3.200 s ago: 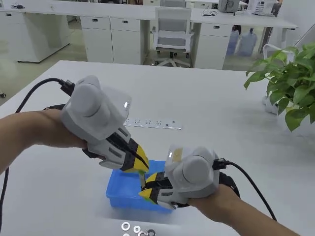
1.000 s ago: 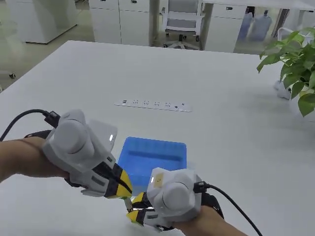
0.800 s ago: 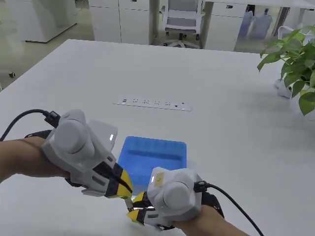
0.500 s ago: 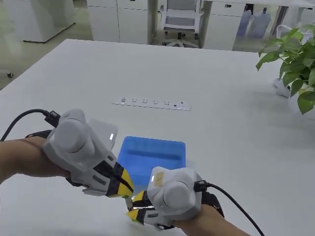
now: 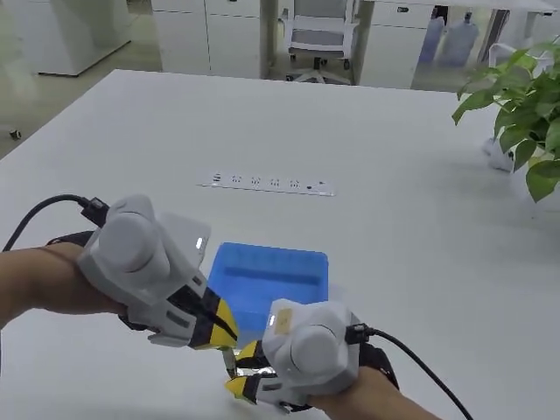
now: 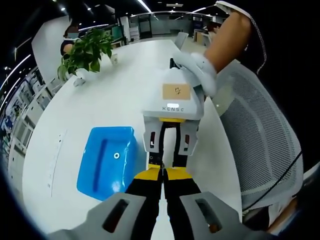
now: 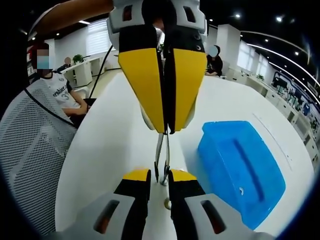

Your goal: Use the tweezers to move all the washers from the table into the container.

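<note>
The blue container sits on the white table, with one washer lying on its floor. Both grippers meet just in front of it. My left gripper is shut on the top of the thin metal tweezers, which point down at the table. Around the tweezers' prongs, low near the tips, my right gripper has closed. A small washer lies on the table just below the tips. In the left gripper view the right gripper faces my left gripper's closed yellow tips.
A white power strip lies beyond the container. A potted plant stands at the table's right edge, and an office chair is behind the table. A mesh chair stands close to the near table edge.
About three seconds ago both grippers held the tweezers over the container; they now sit in front of it, low over the table. Over the last second they hardly move.
</note>
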Motion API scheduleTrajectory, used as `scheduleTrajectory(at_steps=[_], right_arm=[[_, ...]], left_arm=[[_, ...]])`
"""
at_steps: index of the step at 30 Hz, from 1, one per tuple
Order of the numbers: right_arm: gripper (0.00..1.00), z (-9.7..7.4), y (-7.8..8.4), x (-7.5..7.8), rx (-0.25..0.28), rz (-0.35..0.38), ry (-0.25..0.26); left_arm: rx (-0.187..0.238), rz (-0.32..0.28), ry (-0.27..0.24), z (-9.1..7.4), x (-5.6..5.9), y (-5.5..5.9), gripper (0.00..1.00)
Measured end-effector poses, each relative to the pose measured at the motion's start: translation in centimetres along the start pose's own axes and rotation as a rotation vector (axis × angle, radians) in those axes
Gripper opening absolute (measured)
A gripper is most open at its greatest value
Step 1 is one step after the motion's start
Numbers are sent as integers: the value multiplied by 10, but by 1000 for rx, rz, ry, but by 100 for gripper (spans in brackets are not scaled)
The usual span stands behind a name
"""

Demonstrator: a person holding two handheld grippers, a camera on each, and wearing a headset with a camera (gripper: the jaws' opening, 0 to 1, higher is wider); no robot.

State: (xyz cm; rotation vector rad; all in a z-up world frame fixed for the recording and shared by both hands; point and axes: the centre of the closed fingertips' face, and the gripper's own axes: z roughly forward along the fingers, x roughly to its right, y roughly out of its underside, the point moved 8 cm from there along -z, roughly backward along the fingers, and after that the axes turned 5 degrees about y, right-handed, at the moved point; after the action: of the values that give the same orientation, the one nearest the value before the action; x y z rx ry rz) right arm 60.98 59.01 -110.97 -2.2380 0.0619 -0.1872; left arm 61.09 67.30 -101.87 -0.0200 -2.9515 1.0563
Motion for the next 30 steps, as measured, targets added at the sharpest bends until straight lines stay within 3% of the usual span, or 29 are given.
scheduleTrajectory(at_steps=[30], right_arm=[[10, -3, -3, 3, 4, 11, 0]], left_arm=[[12, 4, 11, 1, -2, -2, 5]])
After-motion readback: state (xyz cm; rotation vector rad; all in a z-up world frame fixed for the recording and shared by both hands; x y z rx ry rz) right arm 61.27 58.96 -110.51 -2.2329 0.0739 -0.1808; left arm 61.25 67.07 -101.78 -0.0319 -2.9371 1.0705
